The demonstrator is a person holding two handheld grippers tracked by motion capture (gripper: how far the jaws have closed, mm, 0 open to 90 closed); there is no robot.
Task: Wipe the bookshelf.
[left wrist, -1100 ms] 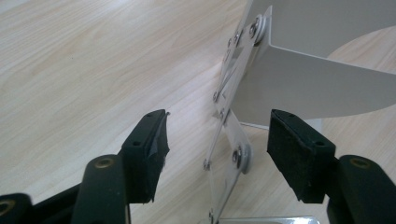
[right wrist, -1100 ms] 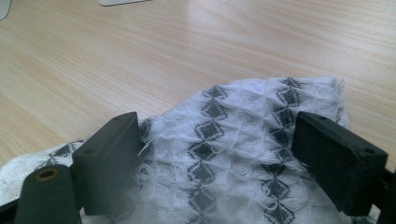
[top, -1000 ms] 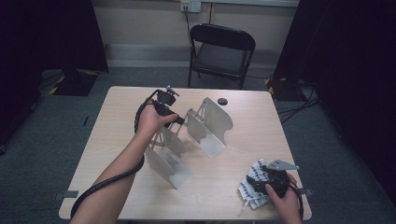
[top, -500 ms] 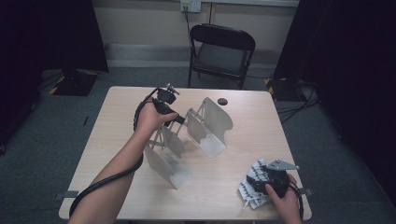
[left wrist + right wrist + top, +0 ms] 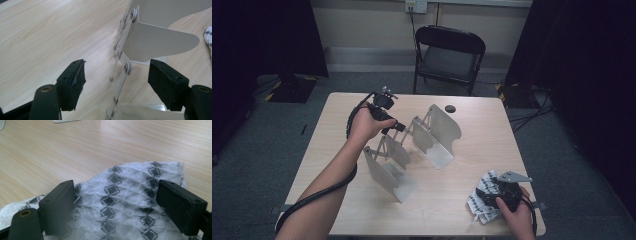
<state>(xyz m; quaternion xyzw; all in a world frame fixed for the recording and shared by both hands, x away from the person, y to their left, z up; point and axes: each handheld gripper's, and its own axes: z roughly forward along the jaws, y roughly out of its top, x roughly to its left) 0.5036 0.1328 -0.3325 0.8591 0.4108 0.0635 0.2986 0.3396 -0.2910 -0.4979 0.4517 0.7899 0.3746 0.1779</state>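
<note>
So the whole thing turns on that metal folding rack in the middle of the bench: its scissor linkage runs as a thin strip straight away from the left gripper, slightly tilted, and it sits right in the gap between the fingers, which are spread wide and not touching it on either side. From above, the left gripper is up at the far left end of the rack, so that hand is clearly the nearer one for anything to do with the linkage. My guess is a squeeze across that strip comes next, and it's narrow, so centring matters. Meanwhile the right gripper is well apart from the rack at the near right corner, sitting over a white cloth with a dark diamond pattern; its fingers are apart too, straddling a bunched hump of the cloth, pressed against it at the left finger
</note>
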